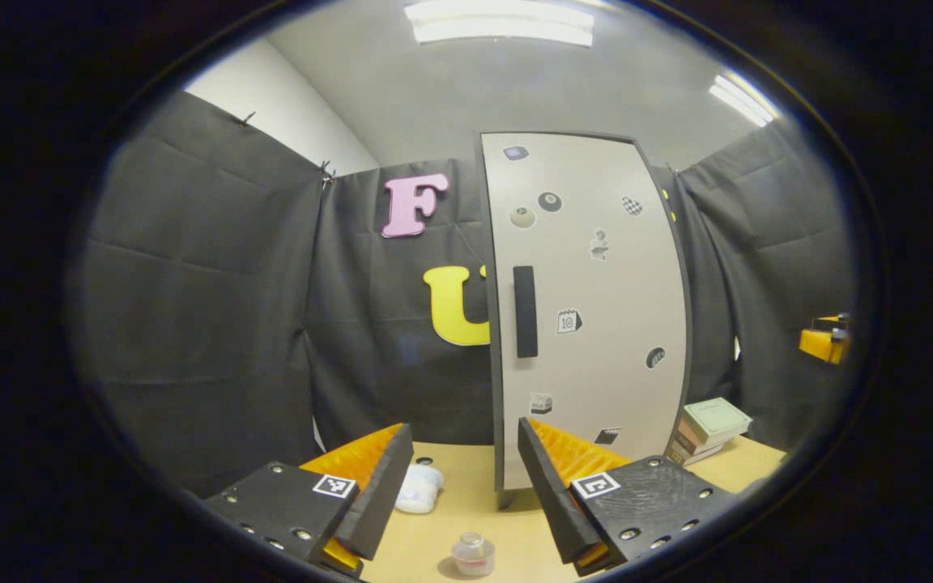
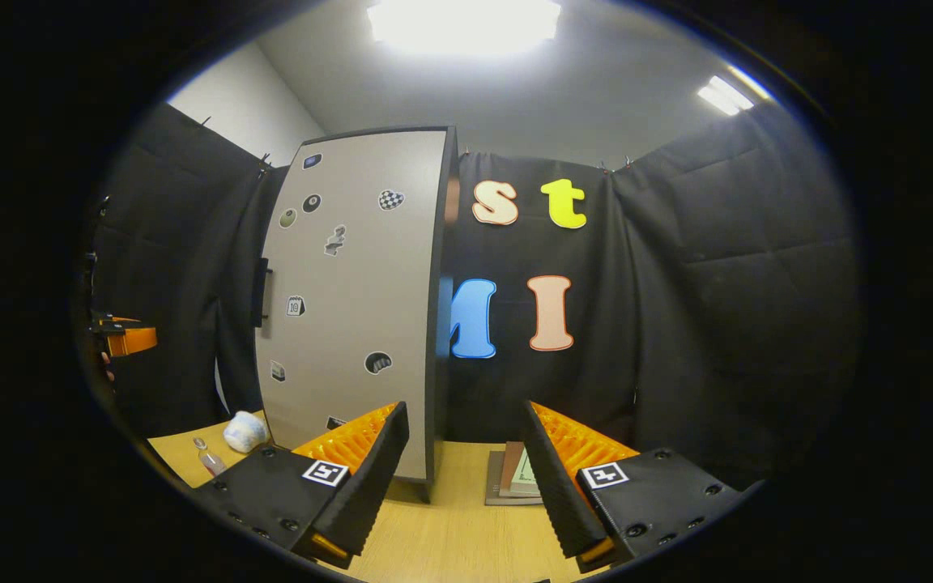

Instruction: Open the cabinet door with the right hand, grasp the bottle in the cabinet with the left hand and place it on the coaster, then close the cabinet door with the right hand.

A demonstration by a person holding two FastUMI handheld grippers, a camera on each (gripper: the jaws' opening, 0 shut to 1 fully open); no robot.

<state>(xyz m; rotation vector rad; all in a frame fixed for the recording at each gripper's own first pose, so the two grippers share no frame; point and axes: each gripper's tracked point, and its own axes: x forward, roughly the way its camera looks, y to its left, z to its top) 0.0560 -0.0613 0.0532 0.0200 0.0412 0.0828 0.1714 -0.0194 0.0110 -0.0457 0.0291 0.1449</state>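
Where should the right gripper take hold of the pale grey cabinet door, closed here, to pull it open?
On the black vertical bar handle, near the left edge of the pale grey cabinet door, about mid-height. In the right gripper view it stands proud of the panel, so a finger can probably slip behind. Come from the front with the open right gripper, fingers either side of the bar.

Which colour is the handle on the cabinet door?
Black. The handle shows best in the left gripper view, on the pale grey cabinet door.
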